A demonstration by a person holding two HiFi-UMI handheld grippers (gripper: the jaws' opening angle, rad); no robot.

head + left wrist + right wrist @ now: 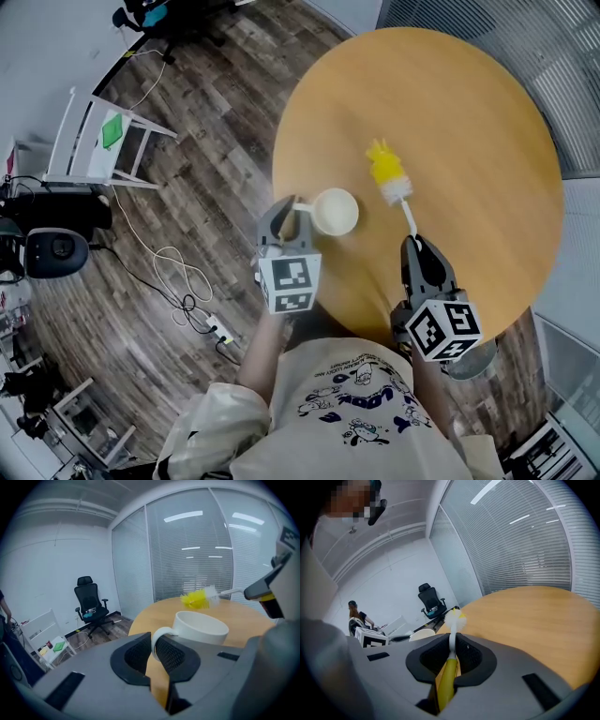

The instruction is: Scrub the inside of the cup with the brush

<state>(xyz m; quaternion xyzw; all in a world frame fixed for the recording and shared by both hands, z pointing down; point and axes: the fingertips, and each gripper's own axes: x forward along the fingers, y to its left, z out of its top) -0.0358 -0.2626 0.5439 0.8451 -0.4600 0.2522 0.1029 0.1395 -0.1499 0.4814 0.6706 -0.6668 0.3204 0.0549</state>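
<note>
Cup [335, 212]: white and upright on the round wooden counter [469, 141], near the edge closest to the person, with its mouth open to the ceiling.
Cup handle [157, 641]: turned toward the person and pinched between the fingers [136, 656] of the left gripper [287, 217], which are closed on the loop.
Brush [398, 192]: it has a yellow grip, a thin white stem, and white bristles tipped with a yellow tuft. The head sits just beyond the cup and to its right, outside the rim. From here I cannot tell whether the bristles touch the wood.
Right gripper [415, 246]: its fingers [429, 660] are clamped on the brush where the white stem meets the yellow grip, with the head pointing away from the person.
Grippers: side by side at the near edge of the counter, well apart, left at the cup and right behind the brush.
Floor [216, 112]: dark wood planks with a white cable [178, 272] looping across them.
Further off: a black office chair [91, 604] by the wall, and a white rack [103, 141].
</note>
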